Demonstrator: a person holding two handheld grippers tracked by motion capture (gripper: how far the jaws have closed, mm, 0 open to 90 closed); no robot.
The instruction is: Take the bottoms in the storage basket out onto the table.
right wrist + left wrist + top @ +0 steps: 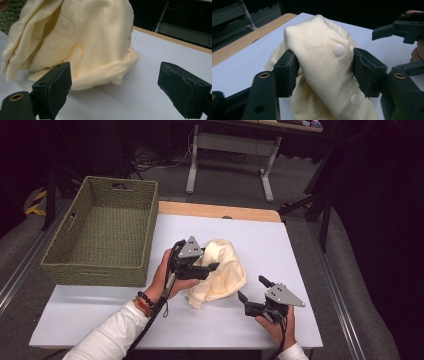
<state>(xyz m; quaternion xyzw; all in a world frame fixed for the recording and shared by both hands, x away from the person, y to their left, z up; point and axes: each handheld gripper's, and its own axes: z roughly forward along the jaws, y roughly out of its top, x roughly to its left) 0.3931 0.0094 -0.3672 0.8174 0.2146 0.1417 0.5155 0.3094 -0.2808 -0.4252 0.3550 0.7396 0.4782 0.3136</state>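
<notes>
Right now your left gripper [204, 265] is the one at the garment [220, 270]: its fingers [287, 72] stand on both sides of a raised fold of the cream cloth, and in the left gripper view the pads touch the fold at each side. Whether they press it or only lie against it I cannot tell, since they stand rather wide. The garment sits as a bunched heap near the middle of the white counter [280, 245], and its long axis runs about from 11 o'clock to 5 o'clock in the high view. Your right gripper [250, 295] rests apart from it, at about 4 o'clock from the heap, with its fingers [56, 85] wide open and nothing between them; from there the cloth lies at 10 o'clock. So the left hand is the nearer one. The green woven basket [107, 187] stands at 10 o'clock from the garment, just beside your left hand. I see two small round snaps [339, 50] and a yellow stitched outline [77, 56] on the cloth, but no brand, label or readable writing.
</notes>
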